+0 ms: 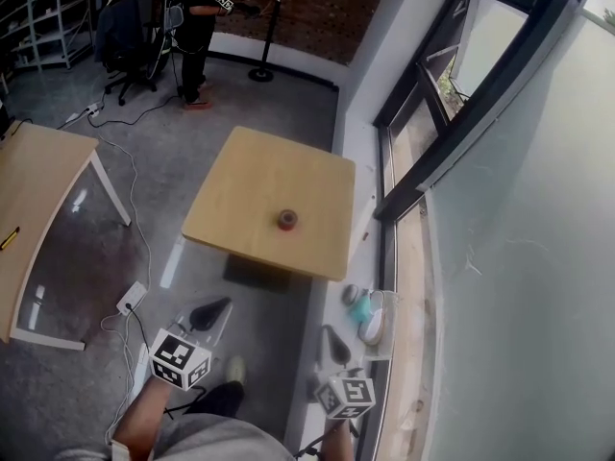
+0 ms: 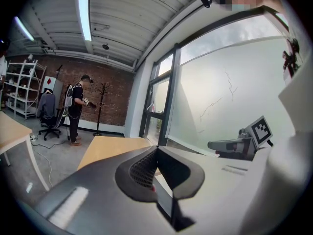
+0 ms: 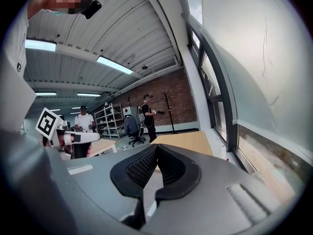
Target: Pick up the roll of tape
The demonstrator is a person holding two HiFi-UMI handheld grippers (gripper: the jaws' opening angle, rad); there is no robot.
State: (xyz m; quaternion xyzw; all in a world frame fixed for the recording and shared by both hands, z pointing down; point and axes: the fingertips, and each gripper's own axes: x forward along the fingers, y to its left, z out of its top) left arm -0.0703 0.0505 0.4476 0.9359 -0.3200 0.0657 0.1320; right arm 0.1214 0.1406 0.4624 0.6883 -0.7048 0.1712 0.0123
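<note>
- The roll of tape (image 1: 286, 220) rests on the counter (image 1: 250, 166), between the counter's middle and its near edge and slightly toward the right edge. Nothing else is on the counter.
- The roll appears to lie flat with its hole facing up. It is too small in the head view to confirm this.
- Left gripper (image 1: 213, 309): its fingers (image 2: 141, 169) are together and nothing is between them.
- Right gripper (image 1: 331, 337): its fingers (image 3: 139, 167) are together and nothing is between them.
- Both grippers are over the floor (image 1: 192, 161), short of the counter's near edge and well apart from the roll.
- The roll lies ahead of both grippers, on a line that runs between them.
- Neither gripper is clearly nearer, and the left has at most a marginal advantage.
- Judgement: whichever gripper is chosen must cross the near edge and spread its fingers before it can straddle the roll's wall.
</note>
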